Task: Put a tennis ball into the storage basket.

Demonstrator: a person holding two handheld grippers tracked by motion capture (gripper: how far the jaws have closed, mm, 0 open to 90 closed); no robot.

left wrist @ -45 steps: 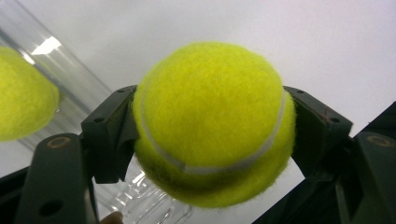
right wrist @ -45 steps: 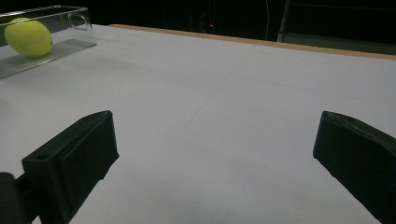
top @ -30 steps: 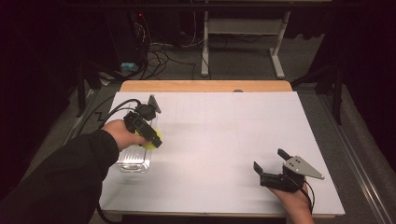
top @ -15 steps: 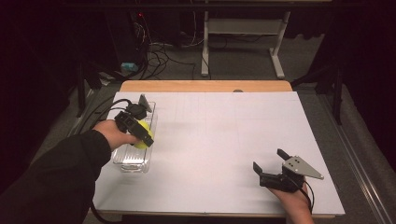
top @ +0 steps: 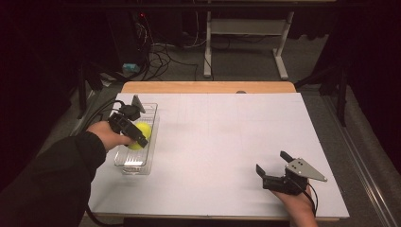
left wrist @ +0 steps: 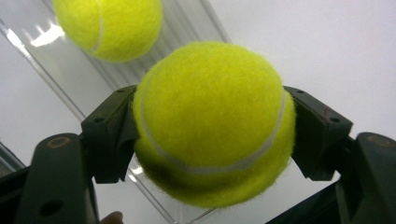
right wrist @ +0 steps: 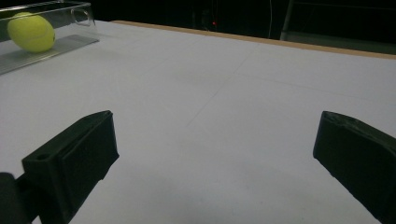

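Fingers of the left gripper (top: 135, 137) were clenched on a yellow tennis ball (top: 140, 134), held over the clear tray (top: 147, 163) at 9 o'clock on the white tabletop (top: 222, 142) in the high view. Right gripper (top: 276, 166) sat at 5 o'clock, fingers released, nothing between them.

Left gripper view: tennis ball (left wrist: 212, 123) pinched at 9 and 3 o'clock by the fingers (left wrist: 109, 135); a second ball (left wrist: 109, 25) lay in the tray (left wrist: 46, 70) at 11 o'clock.

Right gripper view: fingers (right wrist: 74, 158) spread wide over bare tabletop (right wrist: 224, 116); tray (right wrist: 70, 42) with a ball (right wrist: 31, 31) at 10 o'clock.
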